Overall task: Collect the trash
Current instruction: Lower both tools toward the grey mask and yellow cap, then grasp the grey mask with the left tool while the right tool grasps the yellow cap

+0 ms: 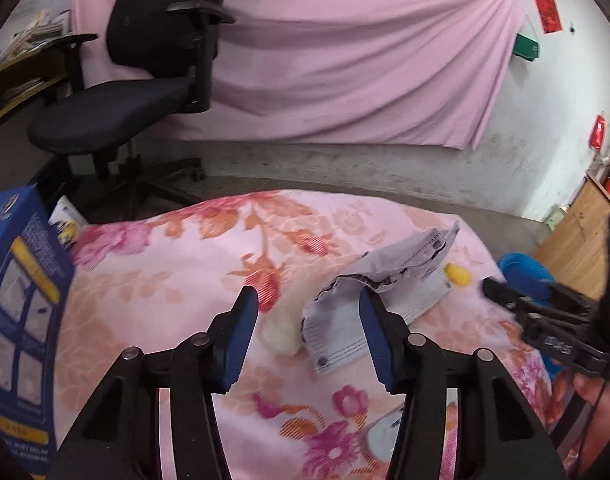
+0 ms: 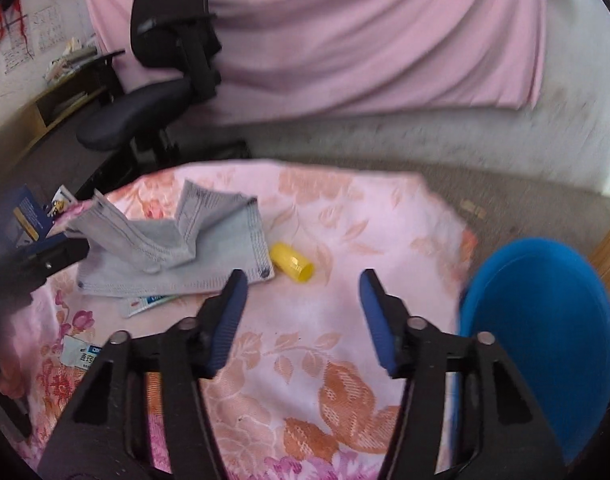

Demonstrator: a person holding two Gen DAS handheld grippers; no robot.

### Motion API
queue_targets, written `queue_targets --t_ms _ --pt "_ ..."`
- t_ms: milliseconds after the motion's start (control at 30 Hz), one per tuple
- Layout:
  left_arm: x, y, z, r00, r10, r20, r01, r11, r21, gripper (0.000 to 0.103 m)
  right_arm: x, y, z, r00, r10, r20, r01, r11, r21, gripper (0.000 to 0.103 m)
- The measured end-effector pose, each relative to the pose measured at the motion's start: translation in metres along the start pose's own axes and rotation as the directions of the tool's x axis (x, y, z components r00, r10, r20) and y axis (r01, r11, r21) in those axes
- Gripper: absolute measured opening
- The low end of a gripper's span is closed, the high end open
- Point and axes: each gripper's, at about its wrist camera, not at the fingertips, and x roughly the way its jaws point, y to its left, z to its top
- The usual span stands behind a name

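- Fingers of the left gripper (image 1: 305, 312) stand apart with nothing between them, blue pads facing each other above the floral tablecloth (image 1: 177, 280).
- Fingers of the right gripper (image 2: 303, 300) are likewise spread and empty, hanging over a bare pink-and-orange patch of the same cloth.
- Just beyond the left gripper lies a small white wad (image 1: 281, 332) of what looks like tissue, soft-edged and blurred.
- Touching that wad's right side sits a crumpled grey packet (image 1: 381, 292), torn open along a dark ragged edge, printed with fine lines of text; in the right wrist view it is folded up on itself, left of the right gripper's left finger.
- A small yellow cap (image 2: 292, 267), short, cylindrical and lying on its side, rests just beside the packet's right corner.
- A flat printed wrapper (image 2: 149, 304) pokes out from under the packet's near edge, and a white-and-blue sachet (image 2: 81, 354) lies nearer on the left.
- A blue bin (image 2: 545, 344) stands at the table's right edge, close beside the right gripper.
- A blue box (image 1: 21, 320) stands upright at the table's left edge.
- Farther off, a black office chair (image 1: 145, 80) stands on the floor before a pink curtain (image 1: 345, 60).
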Motion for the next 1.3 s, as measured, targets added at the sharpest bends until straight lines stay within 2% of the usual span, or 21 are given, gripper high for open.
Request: queue_targets --t_ms 33,67,100,133,200,267,467,567,600,633,667,833,933,1067,1133,1300 --pt "0.000 -0.004 0.001 1.000 -0.010 0.001 0.010 1.000 0.015 0.042 0.008 -0.003 0.002 0.999 0.021 -0.036 -0.021 1.000 0.013 0.072" --pt "0.002 -0.008 0.000 1.000 -0.016 -0.004 0.016 0.999 0.033 0.033 0.013 -0.004 0.002 0.998 0.032 -0.053 -0.031 0.999 0.019 0.068" --pt "0.004 -0.012 0.001 1.000 -0.019 -0.012 0.020 0.998 0.053 0.029 0.017 -0.005 0.002 0.996 0.045 -0.070 -0.044 0.999 0.025 0.065" --pt "0.006 -0.016 0.000 1.000 -0.021 -0.019 0.023 0.997 0.074 0.025 0.018 -0.005 0.003 0.996 0.050 -0.076 -0.048 0.998 0.028 0.065" --pt "0.009 -0.021 -0.001 0.999 -0.030 -0.025 0.033 0.994 0.102 0.023 0.018 -0.003 0.005 0.996 0.051 -0.068 -0.050 0.999 0.013 0.065" --pt "0.011 -0.022 -0.002 0.999 -0.036 -0.029 0.039 0.993 0.109 0.010 0.020 0.000 0.008 0.997 0.026 -0.068 -0.027 1.000 -0.008 0.065" --pt "0.009 -0.018 -0.003 0.999 -0.046 -0.017 0.047 0.994 0.098 0.002 0.023 0.002 0.014 0.998 0.006 -0.068 -0.008 0.999 -0.031 0.065" --pt "0.007 -0.016 -0.003 1.000 -0.026 -0.002 0.026 0.996 0.087 0.000 0.029 0.001 0.015 0.996 0.017 -0.093 -0.020 0.999 -0.027 0.065" --pt "0.005 -0.016 -0.003 1.000 -0.026 0.007 0.025 0.996 0.085 0.000 0.030 0.001 0.015 0.995 0.027 -0.097 -0.030 0.999 -0.031 0.061" --pt "0.003 -0.015 -0.003 0.999 -0.030 0.013 0.029 0.996 0.080 0.000 0.029 0.002 0.015 0.995 0.033 -0.097 -0.037 0.999 -0.038 0.051" --pt "0.002 -0.014 -0.004 0.999 -0.034 0.015 0.033 0.996 0.077 0.000 0.029 0.005 0.013 0.994 0.038 -0.099 -0.043 0.998 -0.050 0.045" --pt "-0.004 -0.015 -0.004 0.999 -0.034 0.032 0.031 0.996 0.083 0.000 0.017 0.019 0.004 0.996 0.032 -0.086 -0.042 0.992 -0.117 0.046" --pt "-0.012 -0.015 -0.004 0.997 -0.027 0.069 0.022 0.997 0.077 0.000 0.002 0.021 -0.001 0.999 0.017 -0.030 -0.021 0.992 -0.128 0.046" --pt "-0.024 -0.017 -0.004 0.992 -0.023 0.127 0.013 0.997 0.078 0.000 -0.030 0.018 -0.010 0.995 0.018 0.097 -0.008 0.995 -0.104 0.046" --pt "-0.032 -0.021 -0.006 0.986 -0.029 0.162 0.015 0.996 0.087 0.000 -0.045 0.013 -0.013 0.985 0.014 0.173 0.001 0.996 -0.085 0.046" --pt "-0.055 -0.037 -0.012 0.966 -0.060 0.251 0.033 0.993 0.110 0.000 -0.082 0.007 -0.024 0.931 0.019 0.364 -0.001 0.999 -0.049 0.046"
